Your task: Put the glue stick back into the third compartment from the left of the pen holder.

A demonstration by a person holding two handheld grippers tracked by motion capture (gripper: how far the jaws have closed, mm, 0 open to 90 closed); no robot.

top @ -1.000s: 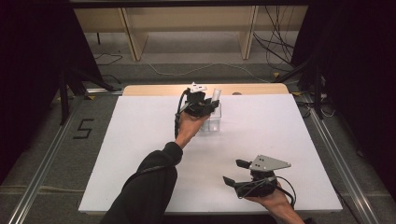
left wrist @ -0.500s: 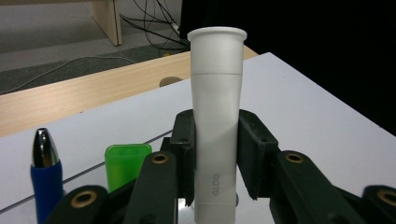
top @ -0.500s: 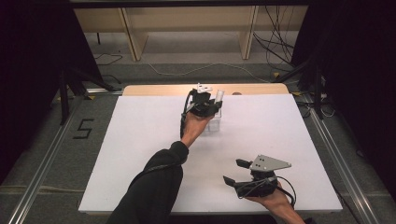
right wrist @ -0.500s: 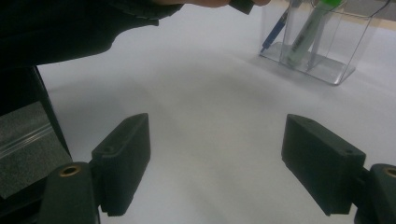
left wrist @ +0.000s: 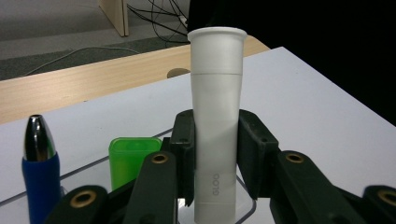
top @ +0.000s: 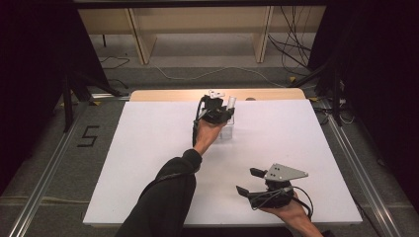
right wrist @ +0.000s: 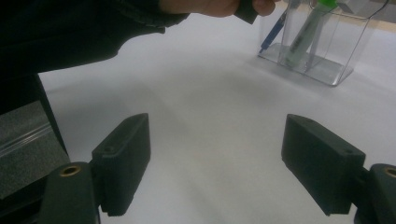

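Fingers point(left wrist: 183, 149) of the left gripper point(left wrist: 215, 154) pinch a white tube point(left wrist: 217, 116) from both sides, holding it upright over the clear plastic holder point(right wrist: 334, 70) at the far middle of the white counter point(top: 148, 148); its lower end seems to sit at or just inside the holder's rim (I cannot tell whether it touches the bottom). A green-capped marker point(left wrist: 127, 161) and a blue pen with a chrome tip point(left wrist: 39, 163) stand in the holder just left of the tube. The right gripper point(right wrist: 217, 163) rests at the near right of the counter with its fingers spread wide and nothing between them. Faint raised letters low on the tube read "GLOO", and a dark "5" point(top: 89, 137) is marked on the floor left of the counter. The risk from here, as I judge it, is the smooth round tube slipping or tipping in the pinch, since only a narrow band is gripped; a tilted tube could catch the holder's rim or knock its neighbours, and the light holder could slide or topple.
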